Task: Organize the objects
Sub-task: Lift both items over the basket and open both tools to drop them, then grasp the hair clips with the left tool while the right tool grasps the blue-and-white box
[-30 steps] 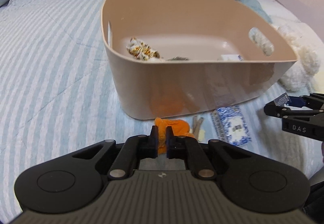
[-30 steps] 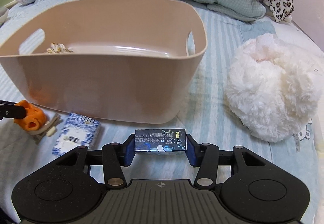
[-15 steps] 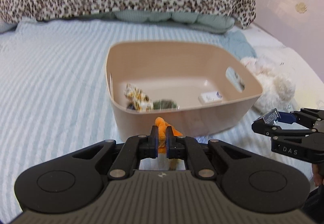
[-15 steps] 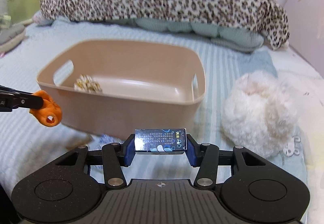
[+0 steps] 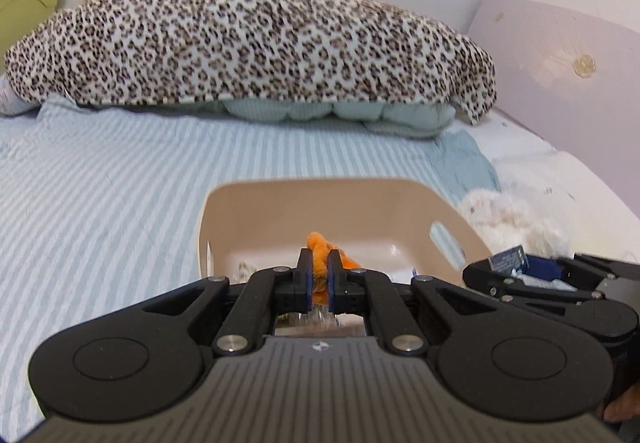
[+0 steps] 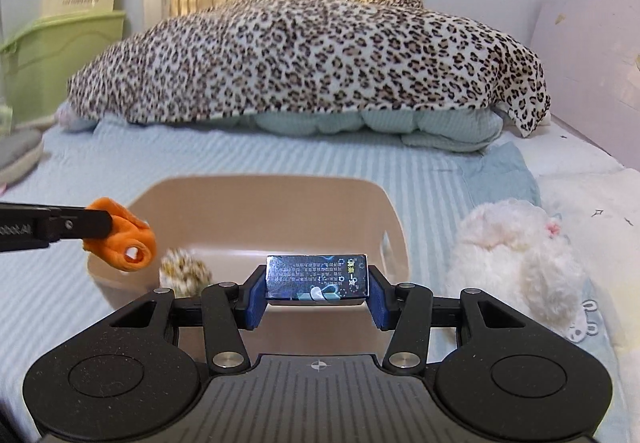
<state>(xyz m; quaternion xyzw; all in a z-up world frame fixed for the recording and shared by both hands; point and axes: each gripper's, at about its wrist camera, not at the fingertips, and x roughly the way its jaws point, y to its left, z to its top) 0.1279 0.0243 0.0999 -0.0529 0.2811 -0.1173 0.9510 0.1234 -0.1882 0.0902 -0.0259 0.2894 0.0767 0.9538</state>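
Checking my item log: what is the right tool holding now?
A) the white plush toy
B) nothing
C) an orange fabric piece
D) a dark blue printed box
D: the right tool is clamped across the ends of the dark blue printed box.

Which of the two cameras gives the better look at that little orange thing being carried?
The right wrist view: there the orange toy shows from the side, clear of the left gripper pinching it, with a round hole visible. In the left wrist view the orange toy is mostly hidden between that gripper's own fingers.
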